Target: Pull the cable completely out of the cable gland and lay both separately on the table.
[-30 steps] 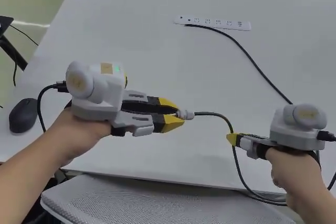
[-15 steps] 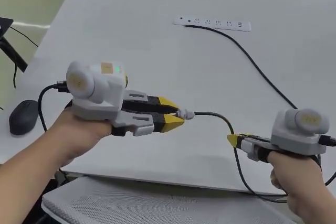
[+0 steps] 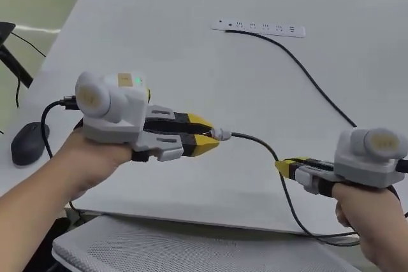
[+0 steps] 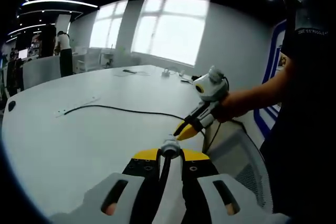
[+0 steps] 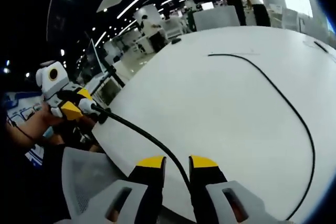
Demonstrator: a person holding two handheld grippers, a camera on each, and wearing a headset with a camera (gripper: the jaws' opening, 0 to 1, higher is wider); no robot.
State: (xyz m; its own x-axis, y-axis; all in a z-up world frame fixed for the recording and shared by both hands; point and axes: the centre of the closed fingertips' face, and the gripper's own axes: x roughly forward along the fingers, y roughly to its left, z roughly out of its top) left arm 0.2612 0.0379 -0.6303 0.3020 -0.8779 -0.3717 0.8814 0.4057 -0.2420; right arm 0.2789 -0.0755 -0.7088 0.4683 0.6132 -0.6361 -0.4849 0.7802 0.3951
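Left gripper (image 3: 215, 139) clamps the rigid-looking cable gland (image 3: 223, 135); right gripper (image 3: 281, 168) narrowly straddles the limp cable (image 3: 252, 137), pinch unclear, so probably best gripped nearer the gland.

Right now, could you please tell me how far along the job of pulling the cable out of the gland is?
Done: the left gripper has its fingers shut on the cable gland, and the right gripper appears shut on the cable. In hand: the pull; the cable runs into the gland, both above the table. Left: free the cable and lay both down separately.
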